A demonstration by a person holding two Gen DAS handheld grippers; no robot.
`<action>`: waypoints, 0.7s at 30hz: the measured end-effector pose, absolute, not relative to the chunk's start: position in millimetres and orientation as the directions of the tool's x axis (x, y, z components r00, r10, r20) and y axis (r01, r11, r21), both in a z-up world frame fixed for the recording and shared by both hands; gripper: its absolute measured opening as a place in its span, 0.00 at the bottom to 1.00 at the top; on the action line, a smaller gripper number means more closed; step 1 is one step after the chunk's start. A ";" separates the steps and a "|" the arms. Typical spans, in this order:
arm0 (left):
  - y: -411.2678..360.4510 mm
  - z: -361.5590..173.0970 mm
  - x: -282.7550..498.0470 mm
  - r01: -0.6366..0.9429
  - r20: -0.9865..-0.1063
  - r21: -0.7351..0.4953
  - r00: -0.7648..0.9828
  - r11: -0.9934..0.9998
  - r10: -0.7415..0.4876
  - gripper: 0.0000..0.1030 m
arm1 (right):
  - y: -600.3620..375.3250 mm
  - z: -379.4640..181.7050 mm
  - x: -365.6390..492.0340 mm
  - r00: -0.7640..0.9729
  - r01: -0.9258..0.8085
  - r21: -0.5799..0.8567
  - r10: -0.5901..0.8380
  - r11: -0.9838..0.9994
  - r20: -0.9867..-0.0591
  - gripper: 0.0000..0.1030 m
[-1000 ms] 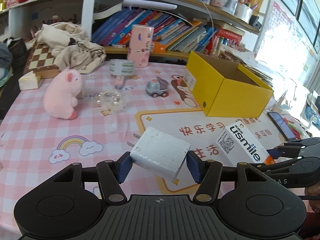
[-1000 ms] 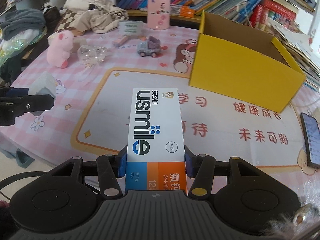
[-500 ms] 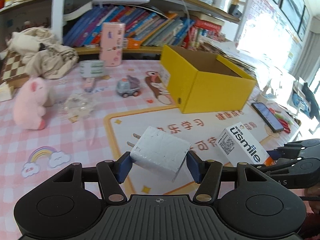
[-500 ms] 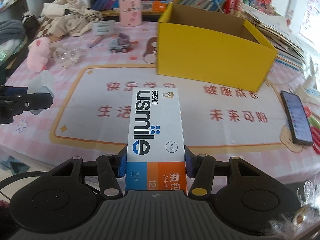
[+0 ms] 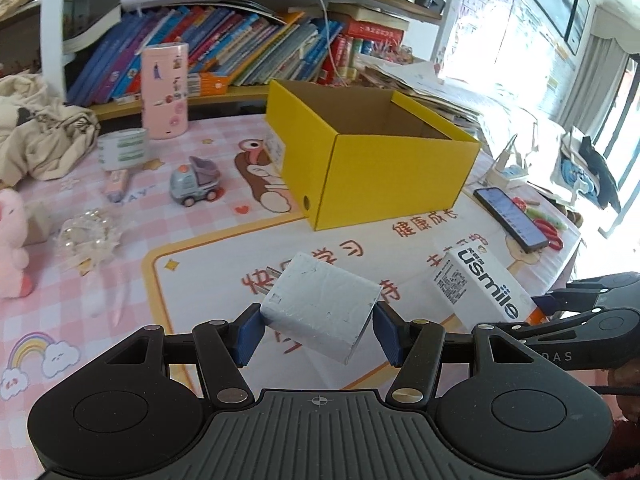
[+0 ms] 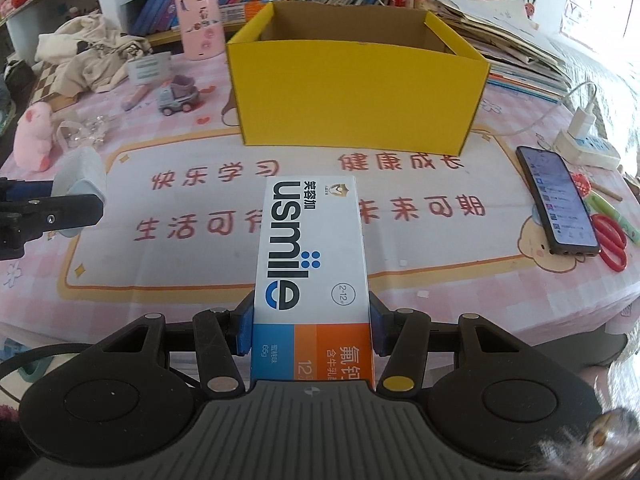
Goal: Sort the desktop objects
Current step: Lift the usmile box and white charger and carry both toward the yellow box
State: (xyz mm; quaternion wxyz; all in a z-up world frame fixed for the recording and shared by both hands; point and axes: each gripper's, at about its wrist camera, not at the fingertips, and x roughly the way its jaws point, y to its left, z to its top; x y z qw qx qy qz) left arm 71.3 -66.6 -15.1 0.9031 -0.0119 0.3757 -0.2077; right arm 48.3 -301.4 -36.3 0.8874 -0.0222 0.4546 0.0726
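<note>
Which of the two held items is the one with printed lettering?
The usmile toothpaste box in the right gripper, white with blue and orange bands. The white charger block in the left gripper is plain, with metal prongs.

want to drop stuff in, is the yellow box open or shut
Open. The yellow box has no lid on top, and its brown inner walls show in both wrist views. Its floor is hidden, so whether it holds anything cannot be told.

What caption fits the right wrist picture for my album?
Right gripper holds a usmile toothpaste box, facing the open yellow box.
</note>
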 end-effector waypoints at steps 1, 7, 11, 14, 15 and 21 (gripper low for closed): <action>-69.0 -15.2 73.0 0.368 -0.674 -0.177 0.630 0.913 -0.385 0.57 | -303.1 -36.8 49.8 0.575 -0.147 0.027 0.108 0.989 -0.811 0.49; -83.3 -15.8 83.0 0.378 -0.678 -0.174 0.624 0.909 -0.389 0.57 | -314.3 -39.7 61.2 0.570 -0.145 0.031 0.109 0.989 -0.815 0.49; -93.0 -14.8 89.5 0.384 -0.678 -0.169 0.623 0.908 -0.390 0.57 | -322.2 -41.2 70.1 0.566 -0.152 0.036 0.116 0.988 -0.816 0.49; -102.1 -14.8 95.2 0.390 -0.681 -0.165 0.620 0.906 -0.391 0.57 | -328.0 -42.5 76.5 0.560 -0.160 0.039 0.124 0.986 -0.819 0.49; -105.1 -15.4 97.4 0.391 -0.683 -0.164 0.617 0.906 -0.390 0.57 | -330.4 -43.0 79.1 0.558 -0.163 0.041 0.126 0.986 -0.820 0.49; -121.1 -20.4 111.4 0.387 -0.701 -0.172 0.598 0.906 -0.389 0.57 | -343.3 -45.6 93.7 0.541 -0.179 0.043 0.134 0.983 -0.830 0.49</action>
